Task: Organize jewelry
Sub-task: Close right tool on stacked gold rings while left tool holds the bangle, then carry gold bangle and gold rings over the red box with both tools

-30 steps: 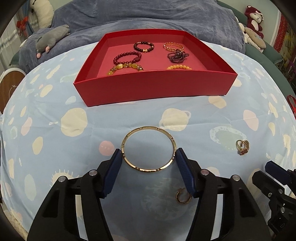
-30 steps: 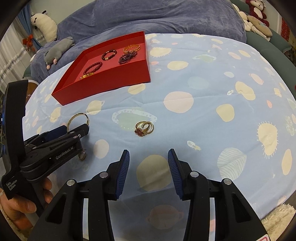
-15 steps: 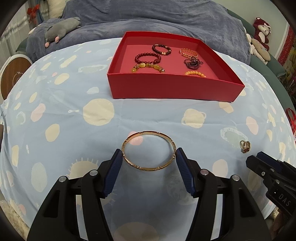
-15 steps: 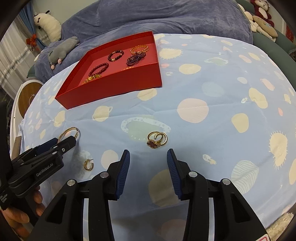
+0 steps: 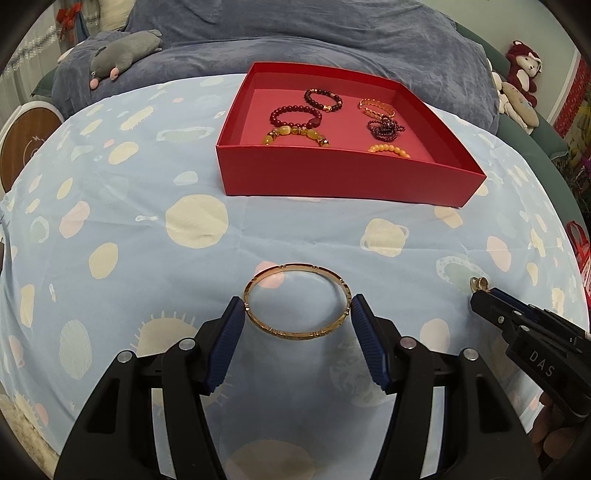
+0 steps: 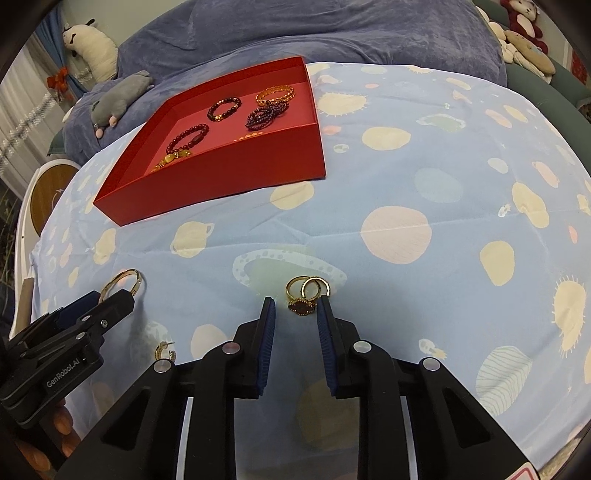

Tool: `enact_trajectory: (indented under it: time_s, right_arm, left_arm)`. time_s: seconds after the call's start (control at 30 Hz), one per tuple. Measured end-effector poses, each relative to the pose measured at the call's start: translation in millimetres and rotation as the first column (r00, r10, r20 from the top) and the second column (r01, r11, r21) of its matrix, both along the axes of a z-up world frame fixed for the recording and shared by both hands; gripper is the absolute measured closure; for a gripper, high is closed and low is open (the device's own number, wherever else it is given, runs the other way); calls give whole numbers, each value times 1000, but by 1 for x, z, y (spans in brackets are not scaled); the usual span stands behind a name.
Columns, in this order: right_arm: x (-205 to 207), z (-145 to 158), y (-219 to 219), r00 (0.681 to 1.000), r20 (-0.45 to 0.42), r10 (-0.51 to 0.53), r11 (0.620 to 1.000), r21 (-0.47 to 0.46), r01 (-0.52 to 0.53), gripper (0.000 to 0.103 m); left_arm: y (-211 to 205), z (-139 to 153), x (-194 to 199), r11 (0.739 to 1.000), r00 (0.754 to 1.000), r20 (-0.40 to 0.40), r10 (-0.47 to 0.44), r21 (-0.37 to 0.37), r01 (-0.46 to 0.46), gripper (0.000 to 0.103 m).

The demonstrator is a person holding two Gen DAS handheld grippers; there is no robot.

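A thin gold bangle [image 5: 295, 334] hangs above the tablecloth with my left gripper [image 5: 296, 312] shut on its two sides. The red box [image 5: 351, 181] beyond it holds several bead bracelets and a gold chain bracelet [image 5: 377, 108]. In the right wrist view, a cluster of gold rings with a dark red flower [image 6: 301, 306] lies on the cloth between the pads of my right gripper [image 6: 296, 310]. Its jaws are closing; the right pad [image 6: 325, 321] is at the rings and a small gap shows on the left. A small gold hoop earring [image 6: 165, 351] lies loose to the left.
The table wears a light blue cloth with pale spots [image 6: 395, 236]. Behind it are a dark blue blanket [image 5: 332, 33], a grey plush [image 5: 122, 55] and stuffed toys [image 5: 521, 70] at far right. A person's fingers [image 6: 55, 424] hold the left gripper's handle.
My right gripper moved forward until the rings sat between its pads, and its jaws narrowed. My left gripper shifted sideways with the bangle still in it; the earring left its view.
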State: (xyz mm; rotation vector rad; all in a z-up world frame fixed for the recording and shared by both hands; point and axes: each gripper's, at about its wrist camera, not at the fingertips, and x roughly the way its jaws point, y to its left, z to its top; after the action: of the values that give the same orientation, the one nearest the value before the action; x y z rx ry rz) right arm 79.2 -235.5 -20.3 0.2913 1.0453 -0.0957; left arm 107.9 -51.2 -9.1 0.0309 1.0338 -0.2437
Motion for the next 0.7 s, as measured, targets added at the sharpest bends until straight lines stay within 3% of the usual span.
enact_trajectory:
  time_s: [0.17, 0.3, 0.7]
  right_arm:
    - [7, -1, 0, 1000, 0, -7, 1000, -11, 7, 81]
    - [6, 0, 0, 1000, 4, -5, 1000, -15, 5, 90]
    - [-24, 15, 19, 998, 21, 52, 998, 38, -53, 90]
  left_arm:
    - [-2, -1, 1, 1000, 1000, -1, -1, -7, 1, 46]
    - [-2, -1, 1, 1000, 1000, -6, -3, -12, 3, 46]
    - [-2, 3, -13, 1000, 1000, -4, -21, -22, 21, 46]
